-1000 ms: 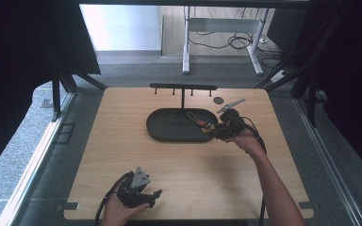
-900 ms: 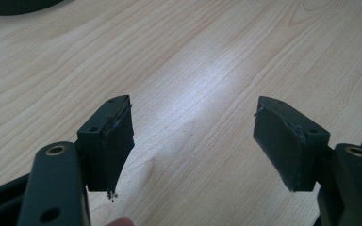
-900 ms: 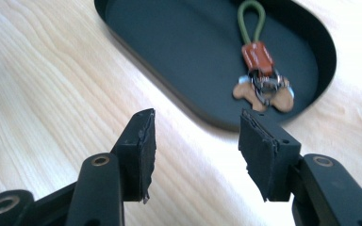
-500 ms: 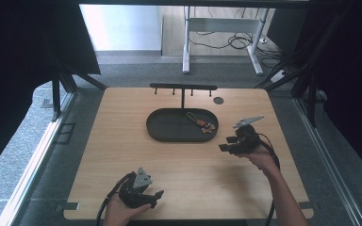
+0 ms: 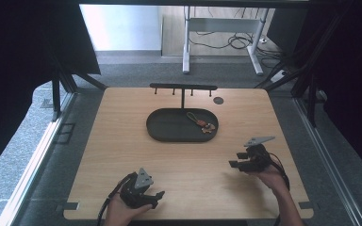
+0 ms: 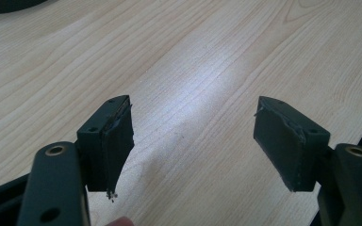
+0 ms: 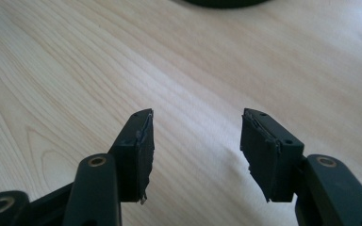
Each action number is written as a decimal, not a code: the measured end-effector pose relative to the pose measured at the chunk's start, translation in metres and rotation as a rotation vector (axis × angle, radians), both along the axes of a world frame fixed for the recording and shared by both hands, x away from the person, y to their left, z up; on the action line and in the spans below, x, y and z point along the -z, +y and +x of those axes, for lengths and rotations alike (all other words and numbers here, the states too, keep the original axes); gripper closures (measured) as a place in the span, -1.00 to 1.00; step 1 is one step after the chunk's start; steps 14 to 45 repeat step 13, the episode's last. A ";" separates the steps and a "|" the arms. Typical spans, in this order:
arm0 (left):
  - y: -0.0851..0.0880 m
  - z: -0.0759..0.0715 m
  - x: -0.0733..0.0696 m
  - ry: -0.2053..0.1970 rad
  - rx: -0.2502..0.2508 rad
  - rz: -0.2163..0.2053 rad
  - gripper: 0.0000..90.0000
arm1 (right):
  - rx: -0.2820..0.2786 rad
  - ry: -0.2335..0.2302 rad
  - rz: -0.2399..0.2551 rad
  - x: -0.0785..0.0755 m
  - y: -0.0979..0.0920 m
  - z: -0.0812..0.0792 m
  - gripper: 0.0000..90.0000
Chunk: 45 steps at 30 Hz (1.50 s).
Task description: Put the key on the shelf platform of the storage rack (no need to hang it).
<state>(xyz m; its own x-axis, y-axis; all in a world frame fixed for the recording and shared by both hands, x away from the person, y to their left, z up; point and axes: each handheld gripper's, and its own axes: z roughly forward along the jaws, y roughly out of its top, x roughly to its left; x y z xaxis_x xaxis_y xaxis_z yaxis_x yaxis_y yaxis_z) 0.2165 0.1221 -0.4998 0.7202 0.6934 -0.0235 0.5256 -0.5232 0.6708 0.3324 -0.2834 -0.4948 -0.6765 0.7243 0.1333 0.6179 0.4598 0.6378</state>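
A dark oval tray (image 5: 169, 129) sits at the middle of the wooden table (image 5: 122, 141). In its right part lies a keychain with a cord loop and small orange charms (image 5: 204, 124). Behind the tray stands a black T-shaped rack with hooks (image 5: 183, 87). My left gripper (image 5: 158, 195) rests near the table's front edge, open, with bare wood between its pads (image 6: 118, 136). My right gripper (image 5: 235, 159) hovers at the front right, apart from the tray, also open and holding nothing (image 7: 195, 141).
A small dark round disc (image 5: 218, 100) lies on the table at the back right of the rack. The table's right edge shows at the right of the left gripper view. Grey floor and metal frame rails surround the table.
My right gripper has drawn back from the tray toward the front right of the table. The keychain stays in the tray. The left gripper has not moved.
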 end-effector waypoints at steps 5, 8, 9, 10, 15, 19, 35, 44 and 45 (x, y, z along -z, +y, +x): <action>-0.001 0.000 0.000 0.003 -0.001 0.003 -0.34 | 0.015 0.014 0.012 0.013 -0.006 -0.007 0.00; -0.001 0.000 0.001 0.005 0.003 0.005 -0.34 | 0.018 -0.001 0.017 0.012 -0.005 -0.008 0.00; -0.001 0.000 0.001 0.007 0.005 0.006 -0.35 | 0.018 -0.006 0.016 0.012 -0.004 -0.008 -0.01; -0.001 0.000 0.001 0.007 0.005 0.006 -0.35 | 0.018 -0.006 0.016 0.012 -0.004 -0.008 -0.01; -0.001 0.000 0.002 0.011 0.004 0.012 -0.36 | 0.017 -0.024 0.005 0.013 0.000 -0.010 -0.06; -0.001 0.000 0.002 0.011 0.004 0.012 -0.36 | 0.017 -0.024 0.005 0.013 0.000 -0.010 -0.06; -0.001 0.000 0.002 0.011 0.004 0.012 -0.36 | 0.017 -0.024 0.005 0.013 0.000 -0.010 -0.06; -0.001 0.000 0.002 0.011 0.004 0.012 -0.36 | 0.017 -0.024 0.005 0.013 0.000 -0.010 -0.06; -0.001 0.000 0.002 0.011 0.004 0.012 -0.36 | 0.017 -0.024 0.005 0.013 0.000 -0.010 -0.06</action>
